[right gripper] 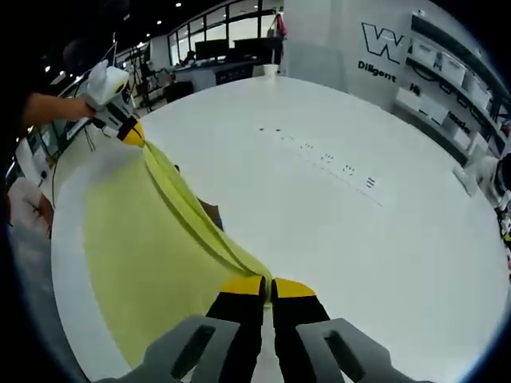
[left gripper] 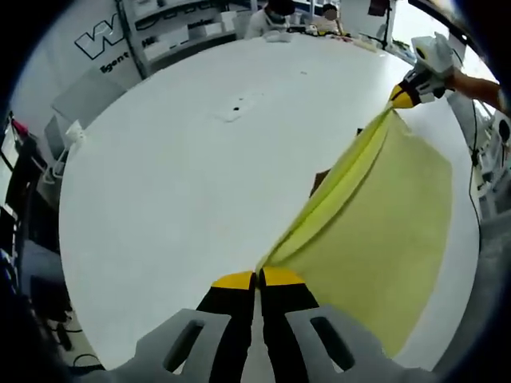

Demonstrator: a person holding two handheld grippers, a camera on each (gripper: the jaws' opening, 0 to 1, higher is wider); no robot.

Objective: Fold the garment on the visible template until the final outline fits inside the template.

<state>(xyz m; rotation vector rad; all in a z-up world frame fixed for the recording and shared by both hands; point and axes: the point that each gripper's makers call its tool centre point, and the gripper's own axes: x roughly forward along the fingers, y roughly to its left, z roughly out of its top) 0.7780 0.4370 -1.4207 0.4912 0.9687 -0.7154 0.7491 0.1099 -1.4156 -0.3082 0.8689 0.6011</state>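
White tabletop (left gripper: pixel 176 183) spreads wide beneath both views, with shelving (left gripper: pixel 172 24) and seated people at its far edge. Nearest, the left gripper (left gripper: pixel 256 278) and right gripper (right gripper: pixel 267 286) each pinch a corner of the yellow garment (left gripper: pixel 383 231) between closed jaws. Stretched between them, it hangs above the table.

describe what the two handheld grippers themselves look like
Both match: the left gripper and right gripper have black jaws with yellow tips rising from grey bodies with slotted openings. Seen from across, each has a white body; no sleeve is visible on the arm behind.
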